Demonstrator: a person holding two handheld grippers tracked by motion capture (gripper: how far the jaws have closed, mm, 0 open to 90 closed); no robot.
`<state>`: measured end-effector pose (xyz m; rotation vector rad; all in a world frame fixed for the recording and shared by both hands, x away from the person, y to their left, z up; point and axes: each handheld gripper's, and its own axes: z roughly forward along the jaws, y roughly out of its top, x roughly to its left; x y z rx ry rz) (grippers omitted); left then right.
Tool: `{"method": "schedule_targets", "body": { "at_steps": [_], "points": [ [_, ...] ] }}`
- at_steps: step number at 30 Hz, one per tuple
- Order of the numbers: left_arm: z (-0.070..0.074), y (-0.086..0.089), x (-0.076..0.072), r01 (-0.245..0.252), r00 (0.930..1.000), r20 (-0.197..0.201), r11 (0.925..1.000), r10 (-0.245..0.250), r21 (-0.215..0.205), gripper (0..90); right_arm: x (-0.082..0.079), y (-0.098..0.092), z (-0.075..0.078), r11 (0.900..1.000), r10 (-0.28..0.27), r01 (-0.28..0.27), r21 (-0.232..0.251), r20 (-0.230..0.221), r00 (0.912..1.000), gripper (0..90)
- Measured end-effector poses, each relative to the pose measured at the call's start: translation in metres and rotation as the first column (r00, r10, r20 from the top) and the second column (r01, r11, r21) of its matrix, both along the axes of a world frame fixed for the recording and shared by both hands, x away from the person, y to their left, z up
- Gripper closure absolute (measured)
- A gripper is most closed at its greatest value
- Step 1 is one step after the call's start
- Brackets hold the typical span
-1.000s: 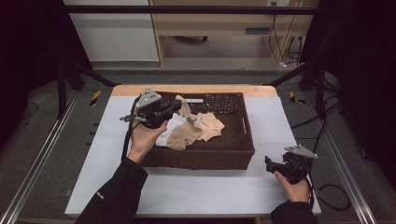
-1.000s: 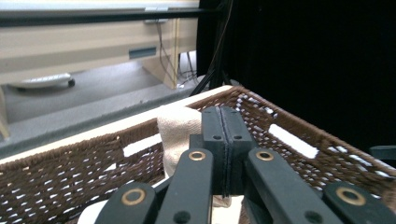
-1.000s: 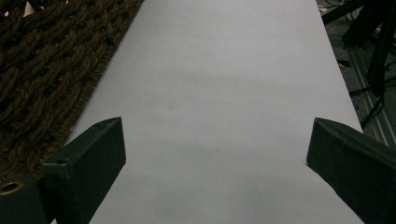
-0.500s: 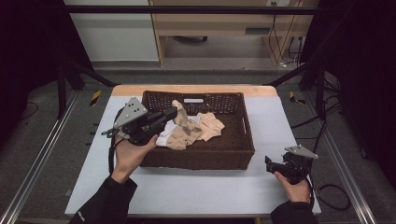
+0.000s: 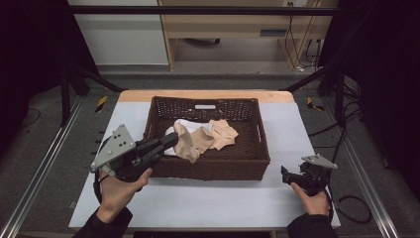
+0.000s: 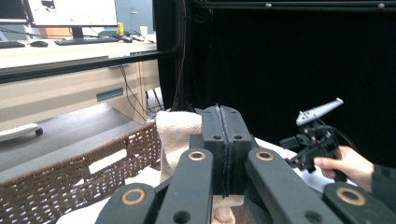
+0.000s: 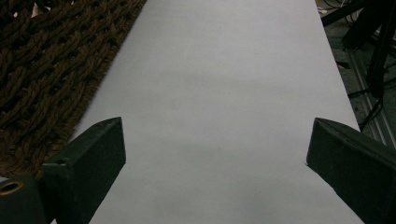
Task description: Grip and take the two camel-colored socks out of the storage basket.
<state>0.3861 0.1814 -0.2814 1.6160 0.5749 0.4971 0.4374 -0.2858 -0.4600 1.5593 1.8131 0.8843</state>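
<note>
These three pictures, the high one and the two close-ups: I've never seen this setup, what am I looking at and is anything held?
There is no robot arm here: a person holds a hand tool with two black fingers in each hand. The high view looks down on a white table with a brown wicker basket that holds beige and white cloths. The other two pictures come from cameras riding on the tools, looking along their fingers. The left gripper, at the basket's left rim, is shut on a beige cloth; its own view shows the cloth rising behind the closed fingers. The right gripper rests on the table to the right of the basket, its fingers wide open with nothing between them.
</note>
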Motion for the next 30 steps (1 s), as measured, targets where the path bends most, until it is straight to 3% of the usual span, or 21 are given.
{"method": "schedule_targets", "body": {
  "at_steps": [10, 17, 21, 26, 28, 29, 30],
  "points": [
    [-0.022, 0.004, -0.021, 0.036, 0.9986, -0.039, 0.9990, -0.035, 0.026, 88.9, 0.000, 0.000, 0.000, 1.000, 0.000, 0.000, -0.003, -0.003, 1.0000, 4.9],
    [-0.057, 0.003, -0.029, 0.054, 0.9913, -0.124, 0.9946, -0.043, 0.089, 88.9, 0.000, 0.000, 0.000, 1.000, 0.003, -0.003, -0.006, -0.003, 1.0000, 4.9],
    [-0.078, 0.003, -0.030, 0.059, 0.9834, -0.178, 0.9903, -0.036, 0.126, 88.9, -0.001, 0.000, 0.000, 1.000, 0.002, -0.002, -0.004, -0.004, 1.0000, 4.9],
    [-0.111, 0.001, -0.024, 0.057, 0.9660, -0.258, 0.9849, -0.013, 0.164, 88.9, -0.001, 0.000, 0.000, 1.000, 0.001, -0.001, -0.004, -0.006, 1.0000, 4.9],
    [-0.115, 0.001, -0.023, 0.060, 0.9629, -0.270, 0.9840, -0.012, 0.168, 88.9, -0.001, 0.000, 0.000, 1.000, 0.000, 0.000, -0.005, -0.007, 1.0000, 4.9],
    [-0.126, 0.000, -0.019, 0.053, 0.9567, -0.291, 0.9792, 0.007, 0.196, 88.8, -0.001, 0.000, 0.000, 1.000, -0.001, 0.001, -0.006, -0.010, 1.0000, 4.9],
    [-0.126, 0.000, -0.019, 0.053, 0.9567, -0.291, 0.9792, 0.007, 0.196, 88.8, -0.001, 0.000, -0.001, 1.000, 0.001, -0.001, -0.009, -0.009, 1.0000, 4.9]
  ]
}}
